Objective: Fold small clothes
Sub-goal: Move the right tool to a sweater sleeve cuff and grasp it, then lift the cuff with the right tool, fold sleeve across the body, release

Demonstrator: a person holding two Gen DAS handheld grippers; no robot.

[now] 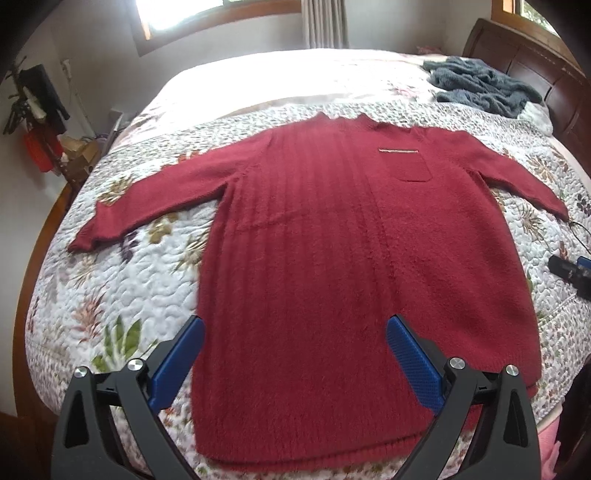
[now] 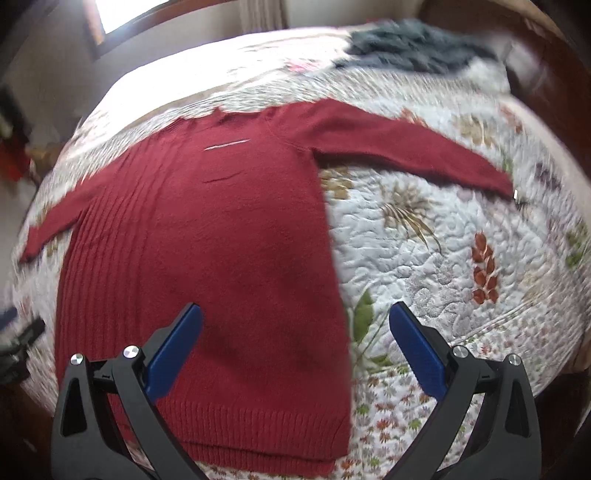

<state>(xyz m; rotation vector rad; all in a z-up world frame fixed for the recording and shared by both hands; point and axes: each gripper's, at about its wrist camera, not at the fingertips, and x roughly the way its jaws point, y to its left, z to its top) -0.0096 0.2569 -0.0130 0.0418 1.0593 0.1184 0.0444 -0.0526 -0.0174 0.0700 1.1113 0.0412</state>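
Note:
A fuzzy red sweater (image 1: pixel 332 240) lies flat and spread out on the floral quilt (image 1: pixel 110 288), both sleeves stretched sideways, a chest pocket (image 1: pixel 410 166) facing up. My left gripper (image 1: pixel 295 325) hovers open above the sweater's lower left part, holding nothing. The right wrist view shows the same sweater (image 2: pixel 207 240) blurred, with its right sleeve (image 2: pixel 406 147) reaching out. My right gripper (image 2: pixel 295 314) is open over the sweater's lower right edge and is empty. The other gripper's dark body (image 1: pixel 572 273) shows at the right edge of the left wrist view.
A crumpled grey fleece garment (image 1: pixel 480 88) lies at the head of the bed near the dark wooden headboard (image 1: pixel 535 74). Boxes and red items (image 1: pixel 48 147) stand on the floor left of the bed. A window (image 1: pixel 207 14) is behind.

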